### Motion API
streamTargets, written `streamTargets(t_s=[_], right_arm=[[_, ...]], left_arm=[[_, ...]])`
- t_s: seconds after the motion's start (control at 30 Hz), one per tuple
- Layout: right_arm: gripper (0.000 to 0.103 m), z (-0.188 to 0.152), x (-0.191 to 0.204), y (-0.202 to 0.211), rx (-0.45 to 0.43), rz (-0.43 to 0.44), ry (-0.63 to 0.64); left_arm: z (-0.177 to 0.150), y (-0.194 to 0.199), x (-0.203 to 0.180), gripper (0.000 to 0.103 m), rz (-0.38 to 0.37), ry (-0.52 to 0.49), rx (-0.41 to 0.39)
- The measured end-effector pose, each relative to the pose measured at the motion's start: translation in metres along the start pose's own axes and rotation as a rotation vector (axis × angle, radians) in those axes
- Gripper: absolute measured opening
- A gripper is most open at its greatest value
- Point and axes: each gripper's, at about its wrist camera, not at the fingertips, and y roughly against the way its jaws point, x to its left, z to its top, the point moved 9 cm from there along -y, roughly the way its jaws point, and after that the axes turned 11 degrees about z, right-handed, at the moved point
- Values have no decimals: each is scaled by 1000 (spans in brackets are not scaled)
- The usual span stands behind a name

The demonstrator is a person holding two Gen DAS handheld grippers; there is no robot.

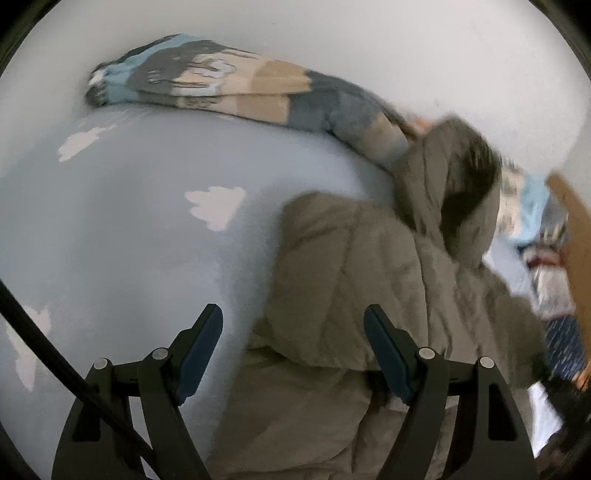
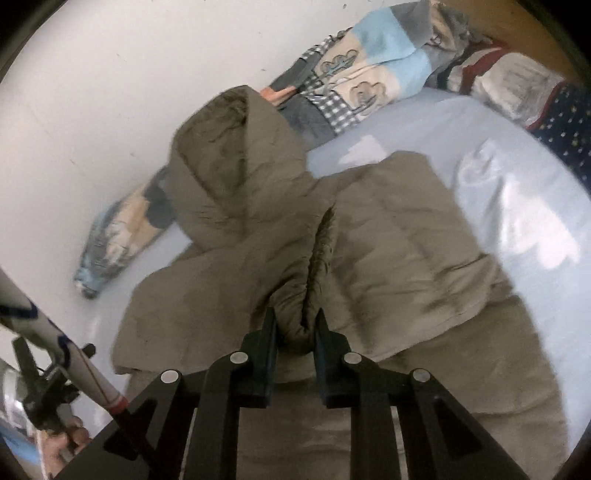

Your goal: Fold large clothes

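Note:
An olive-grey padded jacket lies spread on a bed, its hood pointing toward the wall. My right gripper is shut on a bunched fold of the jacket near its middle seam; the fabric is pinched between the two fingers. My left gripper hangs open above the jacket's left edge, one finger over the sheet and the other over the jacket, with nothing gripped. In the right wrist view the left tool shows at the lower left, held by a hand.
The bed has a pale blue sheet with white cloud prints. A patterned blanket is bunched along the white wall. A wooden headboard and a dark dotted fabric lie at the bed's end.

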Motion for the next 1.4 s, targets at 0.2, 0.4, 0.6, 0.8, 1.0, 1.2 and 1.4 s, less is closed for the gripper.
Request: streamTargets(t_s=[0.2,0.4,0.6,0.8,1.0,1.2,1.4], right_arm=[[19,-5,-12,-14,42,-63,-1],[28,-18,-44,-7,101,-70,-98],[41,-2,-41,31,9,-197,-51],[41,11,-3,36,-76,-169,147],[41,-11,-10,-10,66,-201,221],[48,-26,-37,-27,139,-192,121],[49,-18,-28,-11,109,-165,71]], left_arm=[[-16,-15,-28,78,125,-192,-10],[-7,4,-35,78,173,-254,-89],[-1,33,-55,78,110,-262,-199],[-21,10,-77,78,153,-373,-172],[-33,-13,-75,80,145,-358,-85],[-35,-18,-73,80,112,-331,-44],[-21,15,-82,80,46,-279,-114]])
